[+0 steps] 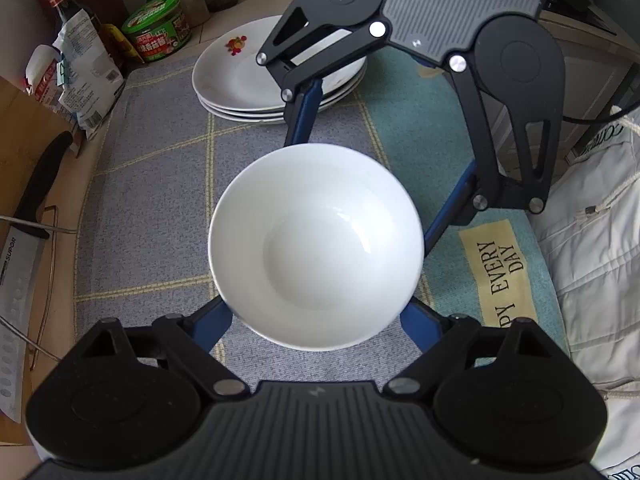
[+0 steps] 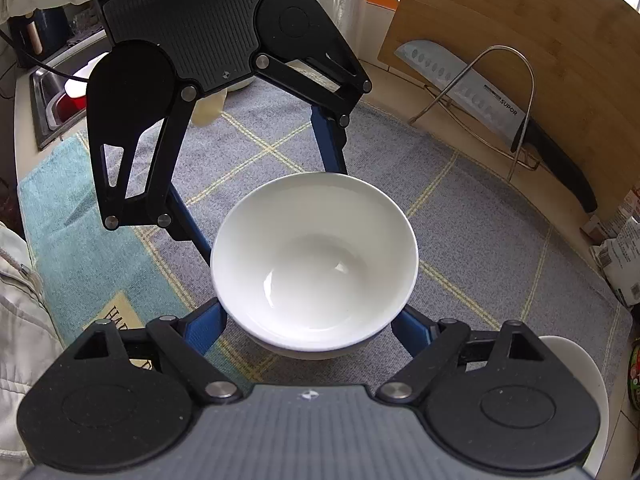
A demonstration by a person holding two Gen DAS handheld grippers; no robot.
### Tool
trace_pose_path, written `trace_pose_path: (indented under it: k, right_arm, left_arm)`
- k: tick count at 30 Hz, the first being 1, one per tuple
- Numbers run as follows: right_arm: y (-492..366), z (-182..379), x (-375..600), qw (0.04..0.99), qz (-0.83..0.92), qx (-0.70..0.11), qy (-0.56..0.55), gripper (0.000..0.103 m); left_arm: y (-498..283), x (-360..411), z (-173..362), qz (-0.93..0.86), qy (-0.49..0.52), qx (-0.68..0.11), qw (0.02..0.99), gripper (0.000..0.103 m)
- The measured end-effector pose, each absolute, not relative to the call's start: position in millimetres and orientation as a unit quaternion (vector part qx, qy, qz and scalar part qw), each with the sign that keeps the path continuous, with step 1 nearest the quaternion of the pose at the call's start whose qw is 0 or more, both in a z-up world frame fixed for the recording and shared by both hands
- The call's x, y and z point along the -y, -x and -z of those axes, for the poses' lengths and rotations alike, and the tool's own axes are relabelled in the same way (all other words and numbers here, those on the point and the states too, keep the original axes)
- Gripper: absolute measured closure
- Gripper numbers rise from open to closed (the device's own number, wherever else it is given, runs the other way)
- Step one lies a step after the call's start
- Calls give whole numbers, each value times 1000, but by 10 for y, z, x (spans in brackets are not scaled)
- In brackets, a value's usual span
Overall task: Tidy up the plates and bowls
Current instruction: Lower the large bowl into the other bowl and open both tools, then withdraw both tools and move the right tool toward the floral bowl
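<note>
A white bowl (image 1: 316, 248) (image 2: 316, 260) stands upright and empty on the grey checked mat (image 1: 160, 168), with both grippers straddling it from opposite sides. My left gripper (image 1: 318, 312) (image 2: 272, 208) is open; its blue fingers (image 1: 216, 320) run under the rim on either side. My right gripper (image 2: 312, 320) (image 1: 364, 192) faces it, open too, blue fingers (image 2: 208, 328) flanking the bowl's lower wall. The rim hides all the fingertips. A stack of three white plates (image 1: 240, 76), the top one with a red flower print, lies behind the bowl in the left wrist view.
A knife (image 2: 480, 96) leans on a wire rack against a wooden cutting board (image 2: 520, 20). A green tin (image 1: 158, 26), bottles and packets (image 1: 80, 72) crowd the back wall. A sink (image 2: 52, 96) lies beyond the teal mat. A person's white jacket (image 1: 592, 240) borders the counter.
</note>
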State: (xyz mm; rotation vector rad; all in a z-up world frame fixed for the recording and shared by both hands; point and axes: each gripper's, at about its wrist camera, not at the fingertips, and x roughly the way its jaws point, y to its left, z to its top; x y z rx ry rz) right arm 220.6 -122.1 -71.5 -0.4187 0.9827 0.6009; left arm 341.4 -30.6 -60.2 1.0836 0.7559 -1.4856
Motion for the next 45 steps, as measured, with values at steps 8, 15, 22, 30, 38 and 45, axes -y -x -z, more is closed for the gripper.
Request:
trace_pose_path:
  k: [8, 15, 22, 30, 38, 45]
  right_arm:
    - [-2137, 507, 1234, 837, -287, -425, 192, 1]
    - [-2149, 548, 1169, 837, -291, -420, 195, 0]
    - [-2139, 505, 1186, 841, -285, -417, 192, 0]
    - [-2067, 471, 1160, 866, -235, -408, 170, 0]
    - [-2079, 385, 1027, 892, -192, -390, 128, 0]
    - [-2034, 393, 441, 905, -165, -368, 137, 0]
  left_arm:
    - [-3365, 175, 469, 617, -467, -292, 562, 11]
    - [-3218, 136, 431, 626, -451, -286, 569, 8]
    - [-3153, 57, 385, 619, -419, -284, 601, 8]
    - [-3108, -372, 213, 481, -306, -312, 760, 6]
    - [-2917, -1078, 141, 248, -98, -362, 893, 3]
    - [-2900, -1668, 259, 167, -60, -389, 904, 3]
